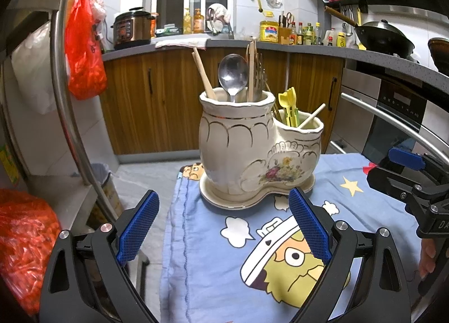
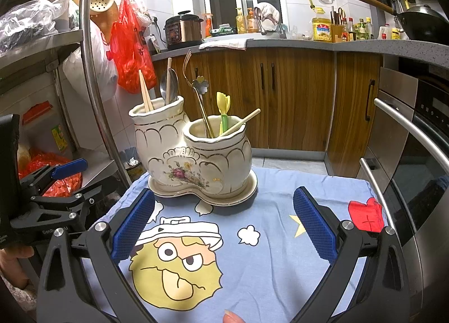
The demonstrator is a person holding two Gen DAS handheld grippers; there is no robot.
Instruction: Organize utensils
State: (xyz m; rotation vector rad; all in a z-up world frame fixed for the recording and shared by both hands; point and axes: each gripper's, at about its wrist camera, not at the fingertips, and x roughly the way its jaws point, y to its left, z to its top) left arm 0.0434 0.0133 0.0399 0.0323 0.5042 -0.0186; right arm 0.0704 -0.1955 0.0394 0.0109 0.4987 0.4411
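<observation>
A cream ceramic two-cup utensil holder (image 1: 247,152) (image 2: 196,160) stands on its saucer on a blue cartoon cloth (image 1: 224,267) (image 2: 252,253). Its taller cup holds a steel spoon (image 1: 233,73) (image 2: 168,86), wooden chopsticks (image 1: 203,73) (image 2: 146,93) and gold forks. The lower cup holds a yellow-green plastic utensil (image 1: 289,107) (image 2: 224,110), a single chopstick (image 1: 311,117) (image 2: 241,125) and a gold flower-ended spoon (image 2: 200,84). My left gripper (image 1: 224,225) is open and empty in front of the holder. My right gripper (image 2: 224,222) is open and empty too, nearer the lower cup.
A steel rack post (image 1: 70,84) (image 2: 95,70) and shelves with red bags (image 1: 84,42) (image 2: 129,42) stand at left. An oven front with bar handles (image 1: 393,118) (image 2: 407,126) runs along the right. Wooden cabinets (image 1: 154,98) under a cluttered counter lie behind. A bin (image 1: 109,182) sits on the floor.
</observation>
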